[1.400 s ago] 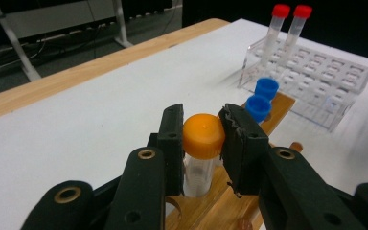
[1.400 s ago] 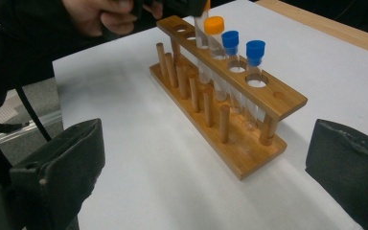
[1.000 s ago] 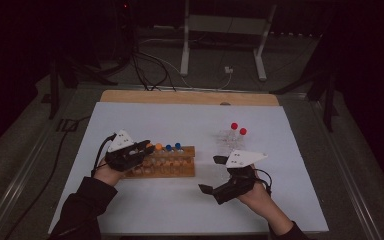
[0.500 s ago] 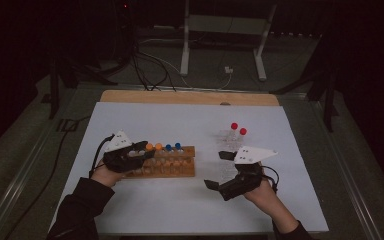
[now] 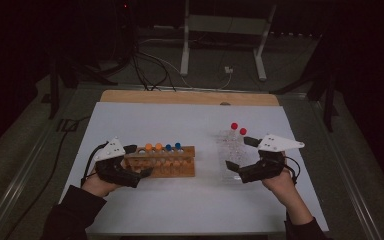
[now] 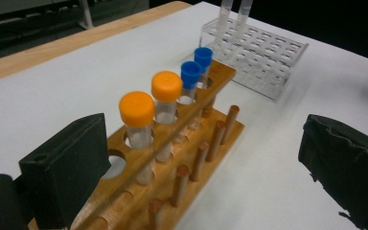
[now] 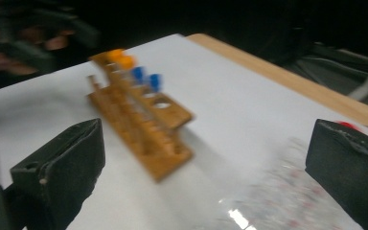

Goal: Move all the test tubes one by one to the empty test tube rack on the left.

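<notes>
Left claw [image 5: 139, 161]: jaws just spread wide, empty, straddling the wooden rack's [image 5: 172, 167] near end. Right claw [image 5: 236, 153]: wide open, empty, clear rack [image 5: 230, 150] between. Risk: a jaw clipping a rack, toppling tubes.

A dim room: grey floor [image 5: 25, 150], tangled cables [image 5: 145, 65], and what may be a white stand [image 5: 225, 30].

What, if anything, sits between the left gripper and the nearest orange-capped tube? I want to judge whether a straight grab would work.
Nothing visible does. In the left gripper view the left gripper has just been opening, jaws wide either side of the wooden rack; the nearest orange-capped tube stands just ahead, cap exposed, with an empty hole before it.
</notes>
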The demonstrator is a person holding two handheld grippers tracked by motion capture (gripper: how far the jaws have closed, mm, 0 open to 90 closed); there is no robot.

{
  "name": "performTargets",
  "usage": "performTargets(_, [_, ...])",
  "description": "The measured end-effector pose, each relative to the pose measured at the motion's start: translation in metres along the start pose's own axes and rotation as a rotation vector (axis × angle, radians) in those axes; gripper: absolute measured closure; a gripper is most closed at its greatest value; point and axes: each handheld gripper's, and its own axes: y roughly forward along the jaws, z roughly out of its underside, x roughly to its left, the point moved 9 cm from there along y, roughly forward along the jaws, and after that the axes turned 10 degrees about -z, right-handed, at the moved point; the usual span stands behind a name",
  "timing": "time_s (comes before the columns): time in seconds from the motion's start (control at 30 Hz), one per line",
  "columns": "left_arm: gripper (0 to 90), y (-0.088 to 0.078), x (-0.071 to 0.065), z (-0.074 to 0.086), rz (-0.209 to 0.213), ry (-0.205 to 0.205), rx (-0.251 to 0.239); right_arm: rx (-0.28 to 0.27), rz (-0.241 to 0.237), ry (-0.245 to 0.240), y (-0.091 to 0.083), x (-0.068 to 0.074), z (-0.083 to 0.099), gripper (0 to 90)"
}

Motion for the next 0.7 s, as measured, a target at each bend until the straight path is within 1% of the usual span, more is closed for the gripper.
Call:
performTargets(0.1, [2.5,-0.003,-0.002,0.0,0.002,-0.007,-0.01,0.018,0.051,0.012,-0.003,-0.019,0.01,0.0])
performTargets(0.13, [2.3,-0.005,-0.002,0.0,0.008,-0.006,-0.011,0.019,0.063,0.018,-0.003,-0.024,0.013,0.0])
performTargets(0.2, [1.7,-0.006,-0.003,0.0,0.009,-0.006,-0.012,0.027,0.087,0.04,-0.003,-0.034,0.02,0.0])
performTargets(0.27, [1.6,-0.007,-0.005,0.001,0.031,-0.015,-0.009,0.037,0.11,0.055,-0.002,-0.043,0.027,0.0])
performTargets(0.3, [1.6,-0.007,-0.005,0.002,0.029,-0.014,-0.008,0.042,0.119,0.064,-0.001,-0.047,0.03,0.0])
performTargets(0.37, [1.5,-0.009,-0.006,0.002,0.04,-0.005,-0.013,0.055,0.143,0.076,0.002,-0.055,0.036,0.0])
performTargets(0.4, [1.5,-0.009,-0.006,0.002,0.035,-0.002,-0.012,0.059,0.156,0.08,0.003,-0.059,0.039,1.6])
performTargets(0.43, [1.5,-0.01,-0.008,0.002,0.048,-0.002,-0.013,0.06,0.169,0.087,0.004,-0.063,0.041,4.0])
performTargets(0.5, [1.6,-0.01,-0.009,0.002,0.039,0.008,-0.013,0.073,0.19,0.099,0.007,-0.07,0.046,4.8])
performTargets(0.53, [1.6,-0.01,-0.011,0.003,0.05,0.012,-0.008,0.079,0.196,0.104,0.009,-0.074,0.049,5.4])
performTargets(0.57, [1.5,-0.01,-0.011,0.003,0.038,0.017,-0.009,0.086,0.203,0.11,0.011,-0.078,0.051,5.9])
performTargets(0.6, [1.6,-0.01,-0.01,0.003,0.034,0.018,-0.009,0.088,0.212,0.118,0.013,-0.082,0.054,8.2])
performTargets(0.63, [1.6,-0.01,-0.011,0.003,0.042,0.017,-0.01,0.094,0.219,0.123,0.015,-0.086,0.056,10.2])
performTargets(0.7, [1.6,-0.01,-0.01,0.003,0.035,0.015,-0.012,0.105,0.237,0.13,0.019,-0.093,0.06,15.3])
